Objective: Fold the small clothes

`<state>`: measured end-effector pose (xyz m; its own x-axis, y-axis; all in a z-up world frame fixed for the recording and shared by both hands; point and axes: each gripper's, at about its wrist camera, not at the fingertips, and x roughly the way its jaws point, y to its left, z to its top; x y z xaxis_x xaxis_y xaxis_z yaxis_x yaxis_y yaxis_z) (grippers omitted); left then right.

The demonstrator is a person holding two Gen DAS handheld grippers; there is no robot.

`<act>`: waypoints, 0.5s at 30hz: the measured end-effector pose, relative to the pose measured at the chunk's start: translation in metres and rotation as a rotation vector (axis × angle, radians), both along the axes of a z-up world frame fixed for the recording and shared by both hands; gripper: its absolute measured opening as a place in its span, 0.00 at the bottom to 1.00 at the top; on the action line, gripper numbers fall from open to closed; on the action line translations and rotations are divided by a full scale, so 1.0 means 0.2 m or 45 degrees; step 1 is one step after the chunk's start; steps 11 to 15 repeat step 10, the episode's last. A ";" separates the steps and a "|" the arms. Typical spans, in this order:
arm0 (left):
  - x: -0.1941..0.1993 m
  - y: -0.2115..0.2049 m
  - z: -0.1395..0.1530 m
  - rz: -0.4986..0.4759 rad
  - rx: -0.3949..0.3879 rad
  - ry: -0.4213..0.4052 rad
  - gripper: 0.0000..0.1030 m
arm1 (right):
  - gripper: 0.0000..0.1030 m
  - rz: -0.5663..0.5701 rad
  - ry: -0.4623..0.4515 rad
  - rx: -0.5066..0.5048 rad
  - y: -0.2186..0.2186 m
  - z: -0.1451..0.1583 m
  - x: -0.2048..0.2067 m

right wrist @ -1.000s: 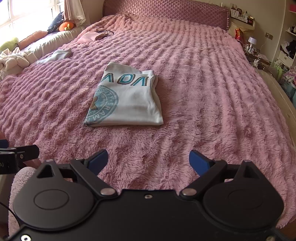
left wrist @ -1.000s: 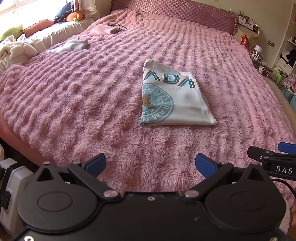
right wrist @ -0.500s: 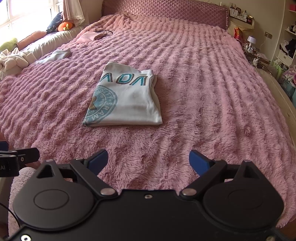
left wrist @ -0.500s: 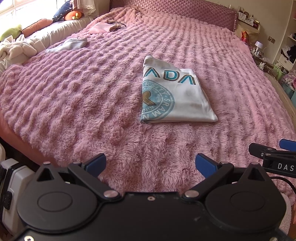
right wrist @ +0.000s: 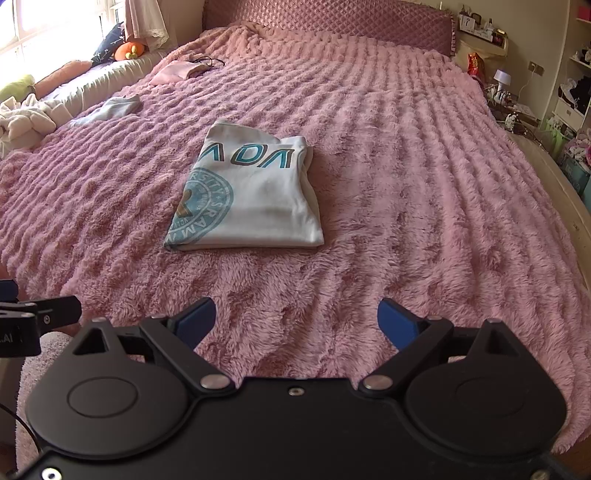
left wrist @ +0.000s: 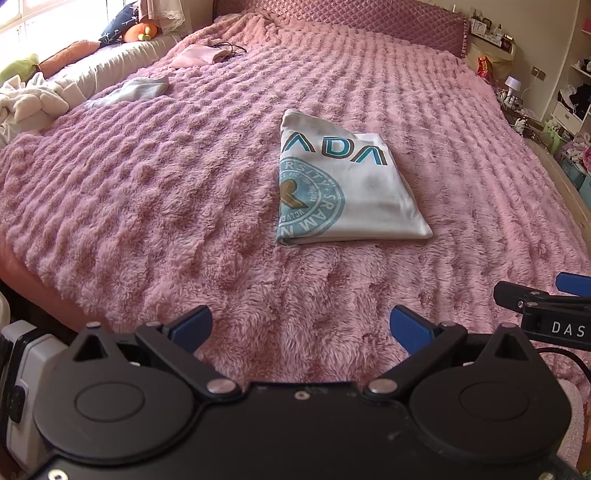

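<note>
Pink plush bedding (left wrist: 155,206) covers the whole work surface, a wide bed with a quilted headboard (right wrist: 332,16) at the far end. We see the white T-shirt (left wrist: 351,192) lying near the middle of the bed, folded into a compact rectangle with its teal lettering and round emblem facing up. Its near edge is straight and its layers look stacked evenly, though the far corner bunches slightly in the right wrist view.

We hold the left gripper (left wrist: 300,326) low over the near edge of the bed, jaws spread wide and holding nothing. We hold the right gripper (right wrist: 295,319) alongside it in the same condition: fingers apart, nothing between them. Both tools are well apart from the T-shirt and touch no cloth.

We judge that the fold of this garment is complete or nearly so, and that the step in hand is the pause between garments. Other pieces lie toward the left side of the bed: a pale blue garment (left wrist: 129,90) and a pink garment (left wrist: 197,55) farther back, with a cream bundle (left wrist: 29,99) at the edge.

The next move calls for one of two actions. Either we flatten the bunched far corner of the T-shirt, or we reach left for the pale blue garment, pinch it and draw it to open bedding beside the T-shirt without disturbing the finished fold.
</note>
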<state>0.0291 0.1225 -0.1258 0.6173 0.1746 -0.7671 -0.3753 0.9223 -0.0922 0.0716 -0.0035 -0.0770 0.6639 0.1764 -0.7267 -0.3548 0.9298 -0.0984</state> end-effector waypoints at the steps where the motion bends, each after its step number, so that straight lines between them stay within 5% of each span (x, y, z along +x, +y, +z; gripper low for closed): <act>1: 0.00 0.00 0.00 0.004 0.000 0.002 1.00 | 0.92 0.000 0.002 0.000 0.00 0.00 0.00; 15: 0.01 -0.01 0.00 -0.020 -0.007 0.004 1.00 | 0.92 0.001 0.006 -0.003 0.00 -0.02 0.01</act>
